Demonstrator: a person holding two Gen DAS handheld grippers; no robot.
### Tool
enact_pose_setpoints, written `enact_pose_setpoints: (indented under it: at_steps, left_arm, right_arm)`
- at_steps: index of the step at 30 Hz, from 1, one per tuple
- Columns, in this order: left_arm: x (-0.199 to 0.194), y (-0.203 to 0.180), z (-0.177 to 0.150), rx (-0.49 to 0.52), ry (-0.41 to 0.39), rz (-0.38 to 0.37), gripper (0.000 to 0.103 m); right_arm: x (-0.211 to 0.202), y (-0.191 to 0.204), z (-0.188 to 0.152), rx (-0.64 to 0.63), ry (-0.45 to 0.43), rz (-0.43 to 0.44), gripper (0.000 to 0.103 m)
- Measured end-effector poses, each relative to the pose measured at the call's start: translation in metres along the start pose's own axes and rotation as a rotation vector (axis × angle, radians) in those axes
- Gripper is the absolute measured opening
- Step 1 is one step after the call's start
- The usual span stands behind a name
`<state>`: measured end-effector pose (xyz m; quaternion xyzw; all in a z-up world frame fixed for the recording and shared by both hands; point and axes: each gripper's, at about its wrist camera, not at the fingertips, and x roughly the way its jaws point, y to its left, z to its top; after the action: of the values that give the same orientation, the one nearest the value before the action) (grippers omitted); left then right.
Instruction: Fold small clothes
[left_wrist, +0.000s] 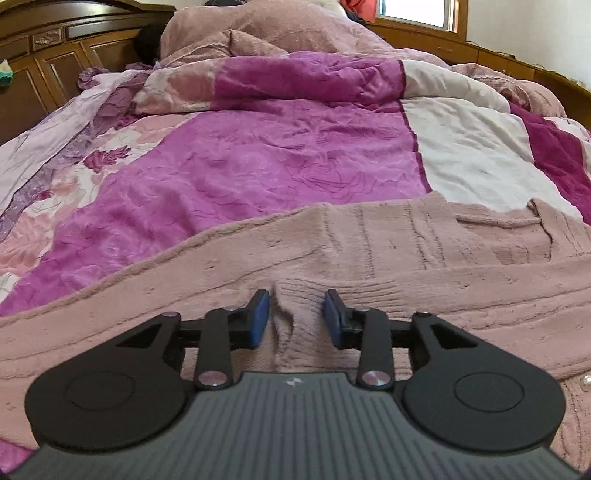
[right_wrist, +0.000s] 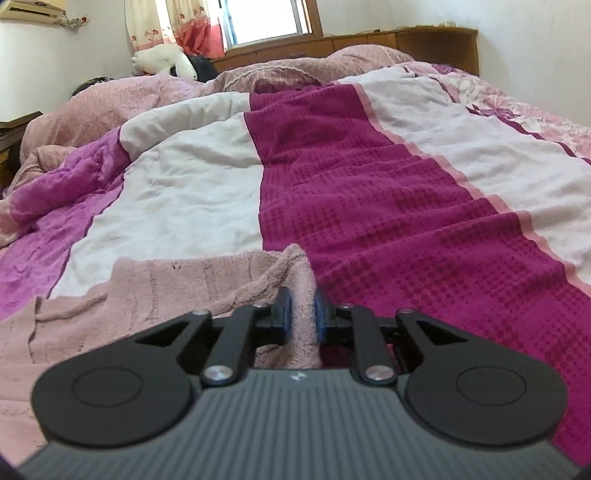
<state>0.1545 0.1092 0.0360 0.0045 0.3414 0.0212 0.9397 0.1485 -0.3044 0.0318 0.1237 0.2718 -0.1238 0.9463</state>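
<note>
The near part of the pink knit garment (left_wrist: 369, 258) is hidden beneath the dark gripper bodies in both wrist views, so its full outline cannot be made out, and the lower edge is cut off by the frame. Beyond the garment the quilt (left_wrist: 277, 158) stretches away in magenta, white and floral panels, with a rumpled pink blanket (left_wrist: 280, 33) heaped at its far end; a wooden cabinet (left_wrist: 55, 62) stands beyond the garment to the left, and a white plush toy (right_wrist: 166, 61) lies under the curtained window (right_wrist: 269, 18) far behind it. The garment lies spread flat on the quilt, fuzzy and ribbed, with a patch pocket showing towards its right side. The left gripper (left_wrist: 295, 319) rests low on the garment with its blue pads apart, a small raised pucker of knit between them but not pinched. The right gripper (right_wrist: 303, 314) is narrowed onto a bunched fold at the garment's right edge, the pads pressing it from both sides.
</note>
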Motion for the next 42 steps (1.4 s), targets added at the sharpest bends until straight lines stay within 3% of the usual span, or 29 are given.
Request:
enact_pose_setpoints:
  at_steps: [3, 4, 17, 28, 42]
  left_arm:
    - [-0.011, 0.011, 0.001, -0.024, 0.007, 0.02, 0.042]
    - [-0.015, 0.015, 0.001, -0.034, 0.012, 0.033, 0.043]
    - [-0.093, 0.053, 0.004, -0.128, 0.062, 0.147, 0.049]
    - [-0.148, 0.106, -0.013, -0.228, 0.068, 0.235, 0.05]
    - [-0.145, 0.153, -0.037, -0.345, 0.085, 0.285, 0.05]
  right_arm:
    - [-0.012, -0.001, 0.002, 0.011, -0.001, 0.017, 0.049]
    - [-0.018, -0.001, 0.003, 0.011, -0.006, 0.028, 0.052]
    - [-0.097, 0.012, -0.009, 0.015, 0.019, 0.156, 0.052]
    - [-0.14, 0.03, -0.045, -0.058, 0.093, 0.189, 0.052]
    - [-0.161, 0.049, -0.087, -0.044, 0.181, 0.199, 0.052]
